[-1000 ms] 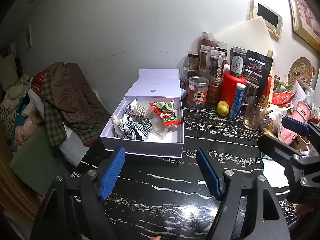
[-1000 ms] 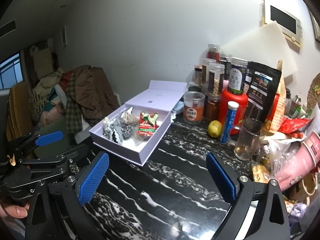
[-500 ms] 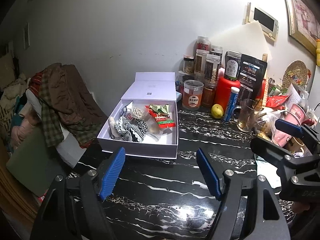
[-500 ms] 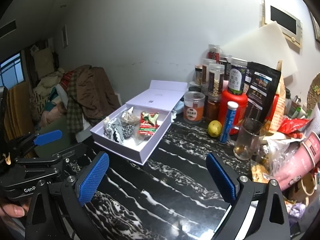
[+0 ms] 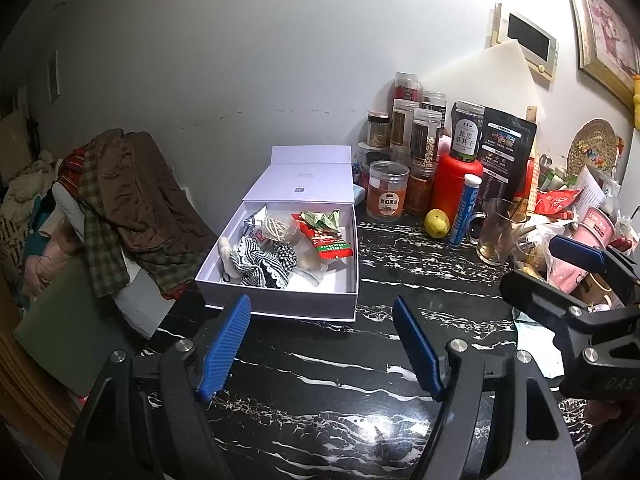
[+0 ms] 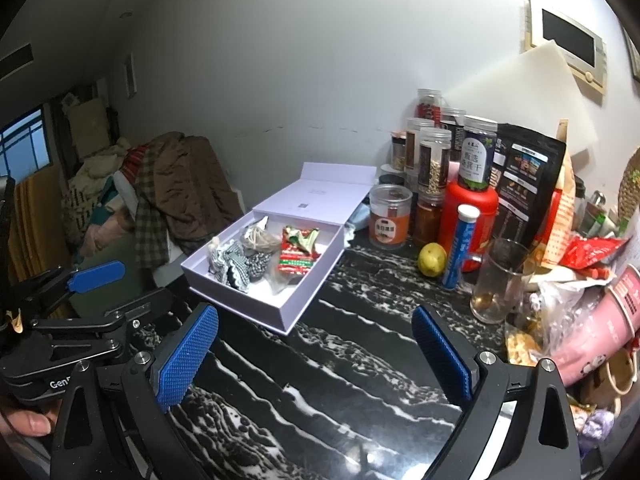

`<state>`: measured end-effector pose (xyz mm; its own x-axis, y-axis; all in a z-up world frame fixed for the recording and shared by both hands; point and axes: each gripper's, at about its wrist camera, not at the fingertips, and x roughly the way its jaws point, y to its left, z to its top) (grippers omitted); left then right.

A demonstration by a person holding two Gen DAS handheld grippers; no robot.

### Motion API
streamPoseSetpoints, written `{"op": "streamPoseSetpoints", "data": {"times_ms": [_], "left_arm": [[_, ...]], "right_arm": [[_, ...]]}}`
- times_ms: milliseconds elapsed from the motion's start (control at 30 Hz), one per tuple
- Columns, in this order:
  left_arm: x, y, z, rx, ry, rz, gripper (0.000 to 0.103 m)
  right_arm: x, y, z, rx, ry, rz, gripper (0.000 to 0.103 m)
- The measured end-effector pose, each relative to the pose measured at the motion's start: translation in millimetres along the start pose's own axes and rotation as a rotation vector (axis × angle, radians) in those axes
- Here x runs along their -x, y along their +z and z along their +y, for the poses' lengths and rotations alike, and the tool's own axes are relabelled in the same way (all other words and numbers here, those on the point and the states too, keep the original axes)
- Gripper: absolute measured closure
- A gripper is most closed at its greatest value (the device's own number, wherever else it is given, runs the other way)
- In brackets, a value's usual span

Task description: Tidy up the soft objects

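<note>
Soft objects [image 5: 264, 260] in open box [image 5: 280, 304], jars [image 5: 404, 160] just beside on counter [image 5: 360, 380]

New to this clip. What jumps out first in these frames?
The open white gift box on the black marble counter, lid flipped back against the wall, holds black-and-white fabric scrunchies and a red snack packet. To its right, jars, a red canister and a lemon crowd the wall. Both grippers, left and right, hang open and empty over the counter.
</note>
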<state>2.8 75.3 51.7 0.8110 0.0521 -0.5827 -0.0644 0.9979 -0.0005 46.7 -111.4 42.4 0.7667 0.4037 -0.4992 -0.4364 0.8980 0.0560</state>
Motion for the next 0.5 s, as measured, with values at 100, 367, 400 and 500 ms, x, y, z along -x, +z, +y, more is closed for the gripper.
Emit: {"op": "streamPoseSetpoints", "data": {"times_ms": [100, 367, 400, 500], "left_arm": [[-2.0, 0.3, 0.6, -0.001, 0.006, -0.006, 0.030], [-6.5, 1.2, -0.8, -0.004, -0.005, 0.004, 0.030], [-6.8, 1.0, -1.5, -0.004, -0.004, 0.006, 0.030], [-10.0, -0.7, -3.3, -0.011, 0.002, 0.011, 0.030]], "right_arm": [[-0.7, 0.2, -0.2, 0.000, -0.003, 0.000, 0.004], [-1.2, 0.4, -3.0, -0.003, 0.001, -0.005, 0.004], [-1.9, 0.2, -3.5, -0.005, 0.000, -0.002, 0.004], [-3.9, -1.5, -4.5, -0.008, -0.004, 0.005, 0.004]]}}
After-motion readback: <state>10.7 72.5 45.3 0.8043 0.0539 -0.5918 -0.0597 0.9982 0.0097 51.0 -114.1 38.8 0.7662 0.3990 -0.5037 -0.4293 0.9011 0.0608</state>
